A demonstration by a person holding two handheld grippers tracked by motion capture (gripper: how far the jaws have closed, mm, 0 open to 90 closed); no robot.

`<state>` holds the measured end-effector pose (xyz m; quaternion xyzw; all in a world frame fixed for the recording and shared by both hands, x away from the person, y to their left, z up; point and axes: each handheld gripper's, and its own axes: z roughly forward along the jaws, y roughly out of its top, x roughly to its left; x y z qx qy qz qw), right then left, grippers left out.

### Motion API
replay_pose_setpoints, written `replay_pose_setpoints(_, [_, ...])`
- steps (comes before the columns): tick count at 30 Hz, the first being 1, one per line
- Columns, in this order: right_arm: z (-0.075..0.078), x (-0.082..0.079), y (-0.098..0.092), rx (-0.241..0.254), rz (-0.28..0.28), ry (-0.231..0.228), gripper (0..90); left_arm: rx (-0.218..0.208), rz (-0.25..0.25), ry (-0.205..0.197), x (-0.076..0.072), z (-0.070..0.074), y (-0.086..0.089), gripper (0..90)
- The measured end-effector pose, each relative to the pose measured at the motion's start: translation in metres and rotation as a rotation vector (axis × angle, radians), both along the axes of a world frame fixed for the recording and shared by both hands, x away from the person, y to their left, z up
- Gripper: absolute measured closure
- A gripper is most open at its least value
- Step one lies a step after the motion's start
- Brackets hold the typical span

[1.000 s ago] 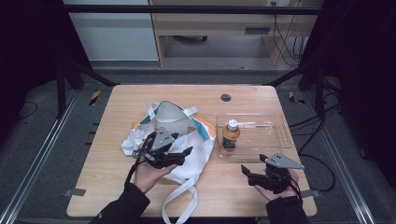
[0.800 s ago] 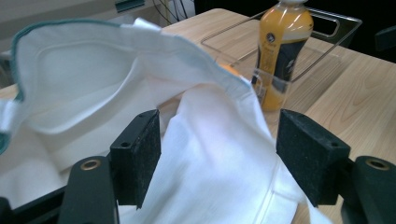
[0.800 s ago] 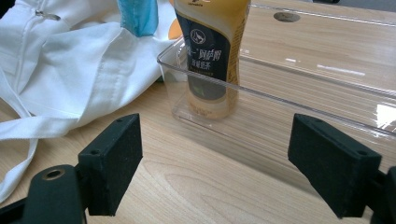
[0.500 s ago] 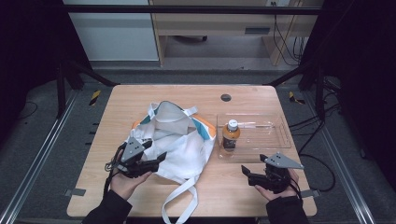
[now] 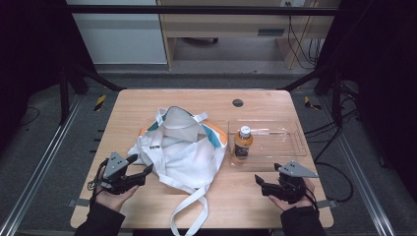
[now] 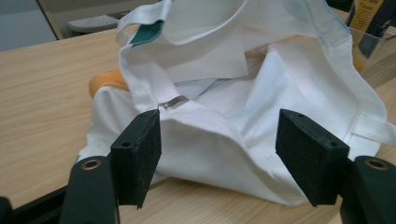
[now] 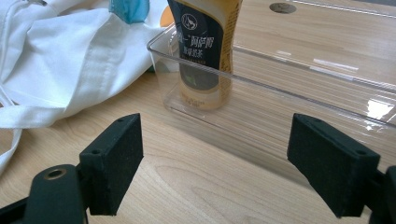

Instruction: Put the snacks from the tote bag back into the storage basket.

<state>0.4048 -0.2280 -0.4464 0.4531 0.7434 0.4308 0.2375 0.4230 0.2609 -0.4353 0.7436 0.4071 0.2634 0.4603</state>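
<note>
Both grippers, left point(image 5: 140, 166) and right point(image 5: 260, 185), sit wide open and empty, so looks like the bottle point(image 5: 242, 143) in the clear tray point(image 5: 290, 147) goes into the tote bag point(image 5: 184, 152) mid-table next, needing a grab.

A light wooden table point(image 5: 147, 105) stands on grey floor point(image 5: 44, 147), a wooden desk point(image 5: 226, 24) behind.

The table point(image 5: 147, 105) is lit evenly from above, while the room around it is left dark. Only soft, short shadows are cast beside the bag point(image 5: 189, 157) and the tray point(image 5: 295, 140). Bright glare is seen on the tray's clear wall at the right of the right gripper view. Mild softness is noted in the high view. The near jaws are rendered slightly blurred in both gripper views.
</note>
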Motion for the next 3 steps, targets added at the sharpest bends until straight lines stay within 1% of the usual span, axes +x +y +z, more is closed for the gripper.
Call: replay_pose_setpoints(3, [-0.0007, 0.0004, -0.0005, -0.001, 0.002, 0.002, 18.7, -0.006, 0.01, 0.011, -0.0023, -0.0041, 0.0082, 31.0])
